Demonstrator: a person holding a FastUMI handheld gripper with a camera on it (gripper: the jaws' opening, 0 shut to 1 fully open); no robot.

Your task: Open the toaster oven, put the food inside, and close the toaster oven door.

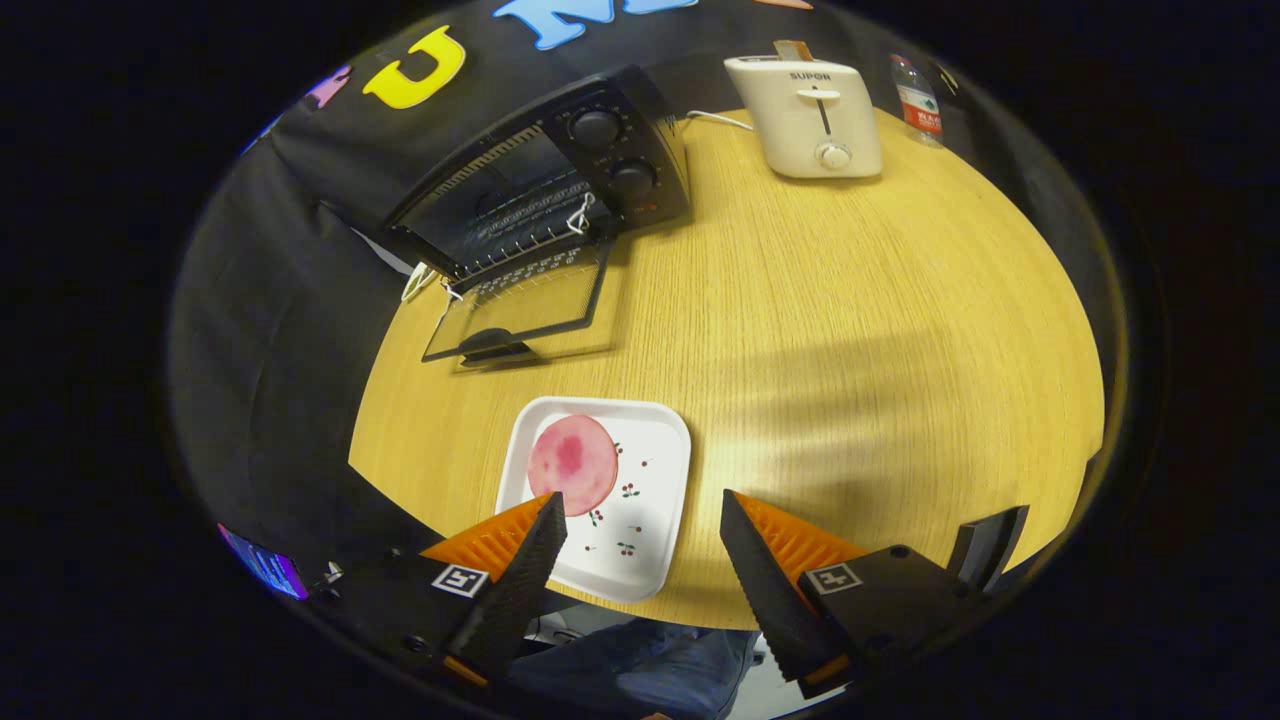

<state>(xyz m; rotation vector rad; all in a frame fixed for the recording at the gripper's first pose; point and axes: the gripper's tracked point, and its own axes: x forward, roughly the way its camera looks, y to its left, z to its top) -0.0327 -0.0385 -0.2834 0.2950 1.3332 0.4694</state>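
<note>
A black toaster oven [560, 175] stands at the far left of the round wooden table [850, 330], its glass door [525, 310] folded down flat and the wire rack showing inside. A round pink slice of meat [572, 463] lies on a white square plate [640, 500] near the table's front edge. My gripper [640, 505] hangs open above the plate's near part, nothing between its fingers. The slice sits just ahead of the left fingertip [548, 515].
A white pop-up toaster [810, 115] stands at the back of the table with a plastic bottle [915, 100] to its right. A white cord lies by the oven's left side. A person's trouser leg shows below the table edge.
</note>
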